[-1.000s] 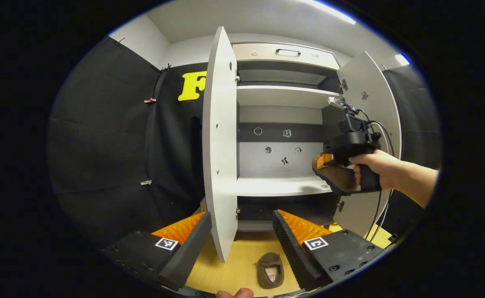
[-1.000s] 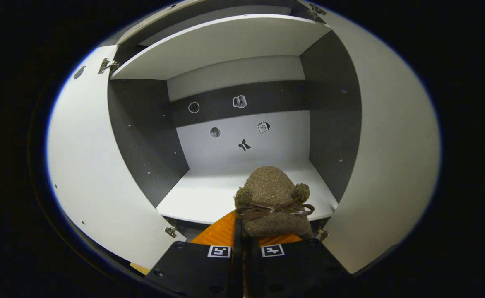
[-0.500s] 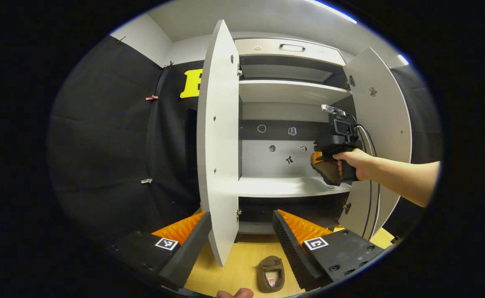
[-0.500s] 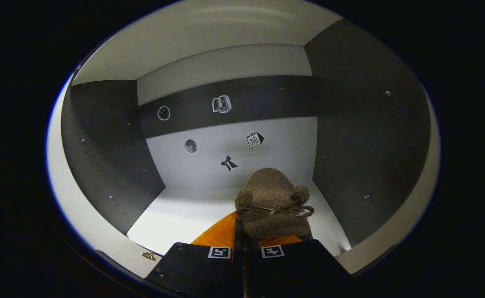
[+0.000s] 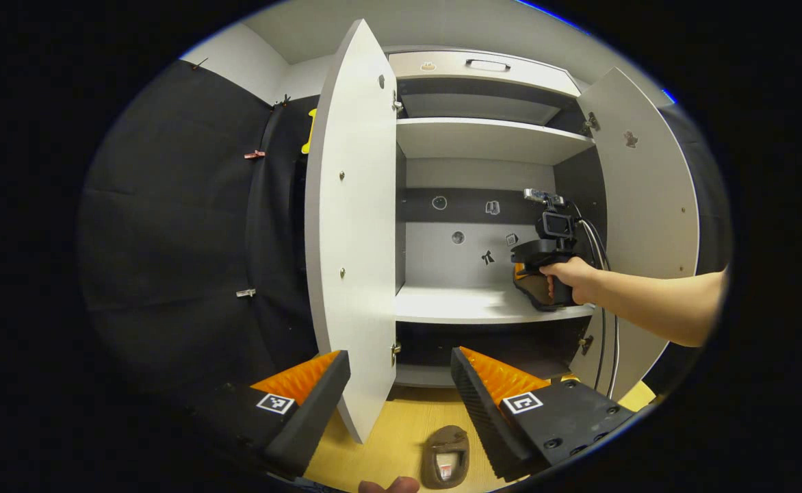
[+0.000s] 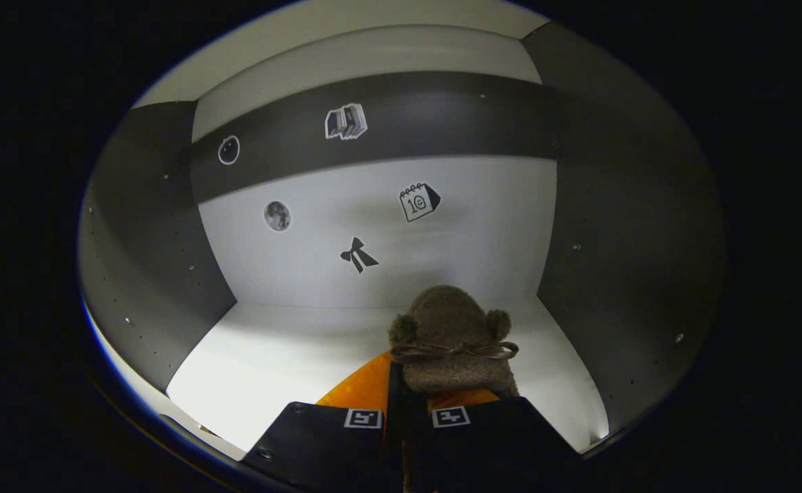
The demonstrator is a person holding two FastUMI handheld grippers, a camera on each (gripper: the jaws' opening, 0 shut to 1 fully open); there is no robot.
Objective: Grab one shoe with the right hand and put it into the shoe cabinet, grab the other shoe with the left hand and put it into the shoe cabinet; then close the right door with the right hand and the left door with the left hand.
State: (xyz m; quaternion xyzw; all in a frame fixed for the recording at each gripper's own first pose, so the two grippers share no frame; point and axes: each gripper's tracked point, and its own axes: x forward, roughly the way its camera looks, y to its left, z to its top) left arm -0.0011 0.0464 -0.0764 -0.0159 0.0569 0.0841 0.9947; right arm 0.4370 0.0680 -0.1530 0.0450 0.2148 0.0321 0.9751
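In the right gripper view, the right gripper [image 6: 406,404] is clamped on the heel end of a brown fuzzy slipper with a thin ribbon bow and two pompoms [image 6: 450,335]. The slipper sits at lower centre of the frame, its long axis running straight on from the gripper and its toe pointing at the pale back panel of the white-and-grey shoe cabinet [image 6: 442,233]. It hangs over the white shelf [image 6: 285,349], towards the right side; whether the sole touches the shelf I cannot tell. The coming move, I judge, is a short drop and release.

In the left gripper view, the left gripper [image 5: 401,390] holds nothing, its jaws wide apart at the bottom of the frame. The second brown slipper [image 5: 446,457] lies on the yellow wooden floor [image 5: 387,438] at bottom centre, just below that gripper and between its fingers, long axis roughly up-down in the frame. It is much nearer the left gripper. The white left door [image 5: 350,226] and the white right door [image 5: 647,205] both stand open.
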